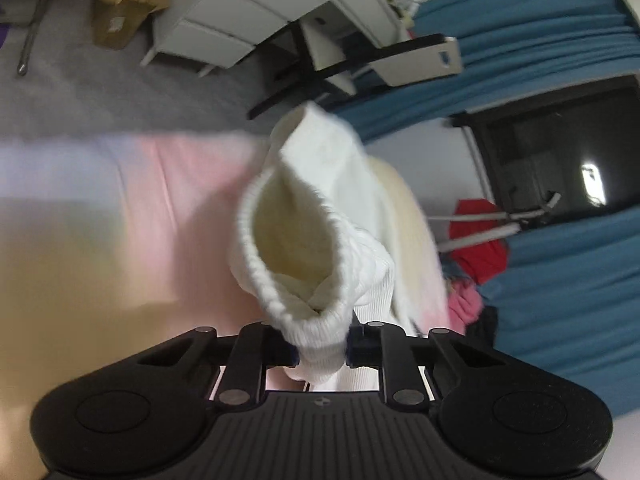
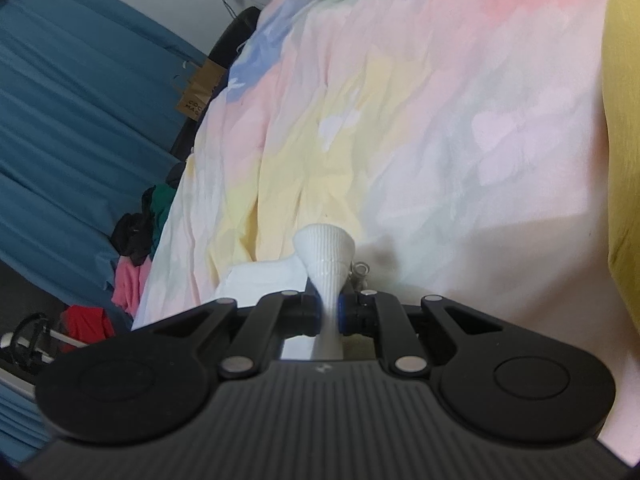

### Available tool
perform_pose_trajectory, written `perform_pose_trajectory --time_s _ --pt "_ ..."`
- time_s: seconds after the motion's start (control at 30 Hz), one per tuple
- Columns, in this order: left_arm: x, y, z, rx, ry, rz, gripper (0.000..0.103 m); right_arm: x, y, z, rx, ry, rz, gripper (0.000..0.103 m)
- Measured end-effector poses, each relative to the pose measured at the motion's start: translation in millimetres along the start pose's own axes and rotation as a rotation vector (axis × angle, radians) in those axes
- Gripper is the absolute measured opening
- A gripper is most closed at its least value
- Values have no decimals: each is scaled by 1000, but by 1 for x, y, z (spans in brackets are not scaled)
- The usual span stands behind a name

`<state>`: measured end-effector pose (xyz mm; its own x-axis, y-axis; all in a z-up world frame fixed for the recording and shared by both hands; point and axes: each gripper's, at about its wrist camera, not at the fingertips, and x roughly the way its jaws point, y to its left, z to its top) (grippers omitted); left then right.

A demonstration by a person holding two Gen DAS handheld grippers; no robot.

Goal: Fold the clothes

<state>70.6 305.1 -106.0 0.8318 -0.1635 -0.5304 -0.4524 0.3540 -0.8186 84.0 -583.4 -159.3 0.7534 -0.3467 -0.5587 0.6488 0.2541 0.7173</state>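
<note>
A white knitted sweater [image 1: 320, 216] hangs in the air in the left wrist view. My left gripper [image 1: 320, 350] is shut on its ribbed edge, and the open cuff shows a cream lining. In the right wrist view my right gripper [image 2: 330, 312] is shut on another ribbed white part of the sweater [image 2: 325, 252], which fans out above the jaws. More white cloth lies just left of it. Both grippers hold the sweater above a bed with a pastel pink, yellow and blue sheet [image 2: 400, 120].
Blue curtains [image 1: 560, 280] hang along the wall. A pile of red, pink, black and green clothes [image 2: 132, 264] lies beside the bed. A white drawer unit [image 1: 240, 20] and a cardboard box [image 1: 124, 4] stand on the grey floor. A yellow cloth [image 2: 624, 160] lies at the right edge.
</note>
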Motion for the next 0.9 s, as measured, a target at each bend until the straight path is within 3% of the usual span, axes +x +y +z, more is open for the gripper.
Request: perform_pose_trajectory --time_s 0.17,0.27,0.37,0.47,0.53,0.63,0.73,0.77,0.8,0.9 --pt "-30 26 28 15 128 4 18 -15 4 2 -6 -66 -29 10" --pt "-22 36 26 78 159 79 19 -28 9 1 -43 -119 -103 10" --pt "-14 37 23 159 164 126 22 -24 6 1 -81 -82 -152 11" --pt "-9 37 20 245 164 172 33 -18 1 -1 -104 -33 -194 12" --pt "-16 29 17 316 151 199 51 -15 1 -2 -119 -16 -212 13" --pt "-29 9 6 468 95 299 67 -15 6 -3 -137 -7 -195 17" --pt "-58 -9 -9 600 -42 368 87 -22 16 -6 -186 -28 -182 49" --pt "-68 -14 -14 642 -92 389 88 -27 21 -7 -205 -48 -179 63" --pt "-76 -21 -19 674 -136 399 89 -32 28 -8 -237 -79 -175 69" --pt "-92 -46 -36 748 -214 369 89 -48 51 -12 -345 -144 -130 69"
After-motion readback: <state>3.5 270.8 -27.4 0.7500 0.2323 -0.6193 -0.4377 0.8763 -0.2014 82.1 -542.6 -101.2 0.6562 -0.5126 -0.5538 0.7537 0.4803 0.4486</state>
